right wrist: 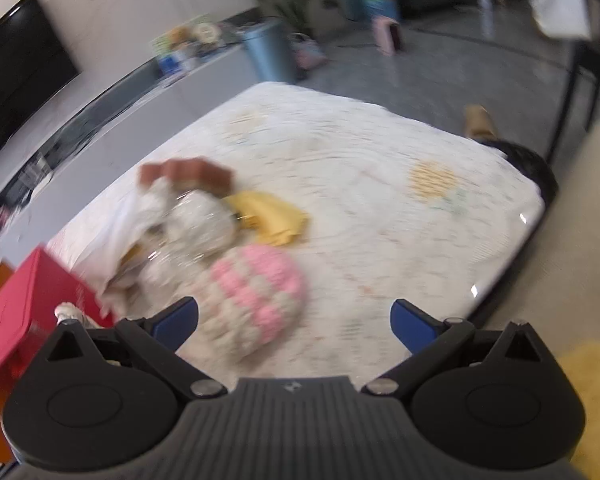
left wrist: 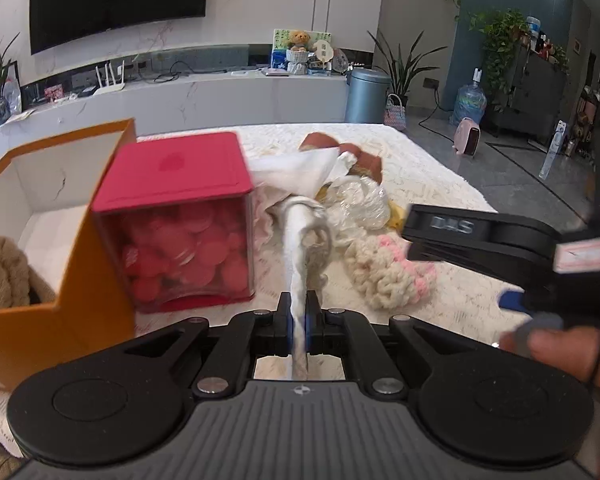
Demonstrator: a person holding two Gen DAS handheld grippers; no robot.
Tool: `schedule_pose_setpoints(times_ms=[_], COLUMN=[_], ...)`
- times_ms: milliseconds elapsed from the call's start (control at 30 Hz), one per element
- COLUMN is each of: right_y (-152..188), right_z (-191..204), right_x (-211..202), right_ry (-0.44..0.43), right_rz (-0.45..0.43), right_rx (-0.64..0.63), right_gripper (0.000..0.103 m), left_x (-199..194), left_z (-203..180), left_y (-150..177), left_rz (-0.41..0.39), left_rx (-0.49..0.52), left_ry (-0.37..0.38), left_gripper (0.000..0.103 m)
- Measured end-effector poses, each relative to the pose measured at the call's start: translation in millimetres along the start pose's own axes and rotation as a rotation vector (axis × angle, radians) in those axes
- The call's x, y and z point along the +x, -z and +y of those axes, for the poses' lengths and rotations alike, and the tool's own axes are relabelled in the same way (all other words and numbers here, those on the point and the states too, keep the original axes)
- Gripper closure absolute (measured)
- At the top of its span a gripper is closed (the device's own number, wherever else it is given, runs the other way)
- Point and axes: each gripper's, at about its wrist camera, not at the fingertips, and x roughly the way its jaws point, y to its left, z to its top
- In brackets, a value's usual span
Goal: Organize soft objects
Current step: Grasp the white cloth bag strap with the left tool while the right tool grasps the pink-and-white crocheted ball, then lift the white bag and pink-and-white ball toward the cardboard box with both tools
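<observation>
My left gripper (left wrist: pixel 299 300) is shut on a twisted white cloth strip (left wrist: pixel 300 248), which runs forward to a gathered ring by the pile. The pile of soft things lies on the lace-covered table (right wrist: pixel 380 168): a white cloth (left wrist: pixel 300 172), a brown piece (right wrist: pixel 188 172), a shiny clear bundle (right wrist: pixel 204 220), a yellow cloth (right wrist: pixel 272 216) and a cream-and-pink crochet piece (right wrist: pixel 256 296). My right gripper (right wrist: pixel 294 322) stands open just over the crochet piece's near edge, with nothing pressed between its blue pads (right wrist: pixel 412 324). In the left wrist view its black body (left wrist: pixel 480 240) reaches in from the right.
An open orange box (left wrist: pixel 80 272) at the left holds a beige knitted item (left wrist: pixel 4 272). A clear box with a red lid (left wrist: pixel 180 220), full of pink discs, stands beside it. A hand (left wrist: pixel 560 352) holds the right gripper. The table's right edge (right wrist: pixel 532 232) drops to the floor.
</observation>
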Motion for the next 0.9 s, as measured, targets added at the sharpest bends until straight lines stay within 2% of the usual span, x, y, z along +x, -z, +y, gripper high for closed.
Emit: schedule_pose_setpoints(times_ms=[100,167,233,300,367,467,500,567,700,900], right_y=[6.8,10.7,16.0,19.0,18.7,17.9,18.6,21.2,18.7,20.4], right_z=[23.4,39.2,48.7,54.0,57.5,60.4,61.1,62.8,57.8,57.3], right_x=[16.7,36.6,51.4,62.5,73.0,85.7,86.7,85.6,81.2,71.0], right_ry=[0.045,0.124,0.203,0.236,0.225,0.204,0.194,0.179,0.170,0.157], right_rz=[0.005,0.024,0.025,0.032,0.048,0.067,0.057,0.048,0.035,0.018], right_rx=[-0.089,-0.153,-0.197,-0.232,-0.244,-0.233,-0.238,-0.248,-0.228,-0.228], right_gripper=[0.003,0.003,0.003,0.003,0.003,0.003,0.003,0.009,0.021,0.036], left_x=[5.8,9.7,11.7,17.8,28.5,40.1,40.6,39.2,39.1,34.9], left_z=[14.0,22.2,26.5,34.2,43.6,52.4,56.5,61.1,68.5,60.1], left_y=[2.1,3.7,5.7,12.9,19.8,23.9,23.7,23.9,24.0,19.7], left_rz=[0.043,0.062,0.048,0.041,0.043,0.057,0.054,0.043,0.047,0.047], left_rx=[-0.070,-0.106,-0.118,-0.138,-0.198,-0.226,-0.235,-0.255,-0.296,-0.254], left_ry=[0.015,0.037,0.068,0.150,0.189,0.190,0.193,0.199,0.233,0.196], left_gripper=[0.097,0.097,0.097,0.087,0.086,0.086,0.091,0.096,0.097,0.097])
